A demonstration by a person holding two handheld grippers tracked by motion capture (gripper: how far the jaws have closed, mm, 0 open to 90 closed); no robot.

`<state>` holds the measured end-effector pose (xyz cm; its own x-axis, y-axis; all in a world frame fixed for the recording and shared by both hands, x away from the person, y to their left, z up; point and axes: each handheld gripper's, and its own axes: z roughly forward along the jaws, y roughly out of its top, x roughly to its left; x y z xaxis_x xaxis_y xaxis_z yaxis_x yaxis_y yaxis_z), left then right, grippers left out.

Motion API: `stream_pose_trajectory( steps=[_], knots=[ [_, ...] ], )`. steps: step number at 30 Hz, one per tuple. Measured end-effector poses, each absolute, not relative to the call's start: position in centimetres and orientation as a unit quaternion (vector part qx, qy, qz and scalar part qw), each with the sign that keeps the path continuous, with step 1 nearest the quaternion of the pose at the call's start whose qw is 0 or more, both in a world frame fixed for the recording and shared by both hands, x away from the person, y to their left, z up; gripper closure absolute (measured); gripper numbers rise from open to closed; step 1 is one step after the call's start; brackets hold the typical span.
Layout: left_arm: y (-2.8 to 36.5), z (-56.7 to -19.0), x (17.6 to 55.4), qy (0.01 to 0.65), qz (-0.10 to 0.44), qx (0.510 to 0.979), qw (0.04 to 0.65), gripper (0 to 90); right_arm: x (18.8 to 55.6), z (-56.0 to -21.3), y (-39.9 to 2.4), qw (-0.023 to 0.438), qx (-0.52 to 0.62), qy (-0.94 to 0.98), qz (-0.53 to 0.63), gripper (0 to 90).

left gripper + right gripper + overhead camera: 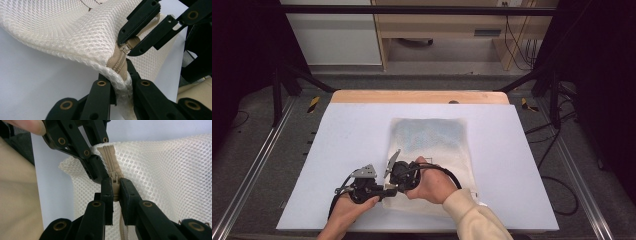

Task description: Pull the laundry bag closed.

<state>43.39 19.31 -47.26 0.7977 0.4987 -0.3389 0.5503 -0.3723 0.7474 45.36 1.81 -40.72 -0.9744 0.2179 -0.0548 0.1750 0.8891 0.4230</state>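
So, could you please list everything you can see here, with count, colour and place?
Mesh bag: one, cream-white, flat on the table's middle, near corner lifted.
Zip: one, beige, along the bag's near edge.
Zip pull: one, beige, between the right gripper's jaws.
Table: one, white top with a wooden far edge.
Shelf unit: one, light wood, beyond the table.
Cables: several, black, on the floor at the right.
Left gripper: one, black, shut on the bag's corner at the zip's end.
Right gripper: one, black, shut on the zip pull.
Hands: two, at the table's near edge; cream sleeve on the right arm.
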Motion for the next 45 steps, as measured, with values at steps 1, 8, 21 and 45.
stream_pose_trajectory(
  steps=[1,8,21,45],
  knots=[
    [19.3,-47.3,43.4,0.317,-0.028,0.828,0.462,85.2,45.4,-40.8,1.8,0.051,0.1,0.971,0.212,82.0],
    [19.3,-47.3,43.4,0.316,-0.029,0.828,0.463,85.2,45.5,-41.1,1.1,0.049,0.109,0.971,0.209,82.0],
    [19.2,-47.3,43.3,0.309,-0.031,0.83,0.463,85.1,45.6,-41.3,-0.1,0.045,0.121,0.97,0.209,82.0],
    [19.1,-47.3,43.2,0.307,-0.029,0.83,0.465,85.1,45.6,-41.3,-1.6,0.048,0.132,0.968,0.21,82.0]
  ],
)
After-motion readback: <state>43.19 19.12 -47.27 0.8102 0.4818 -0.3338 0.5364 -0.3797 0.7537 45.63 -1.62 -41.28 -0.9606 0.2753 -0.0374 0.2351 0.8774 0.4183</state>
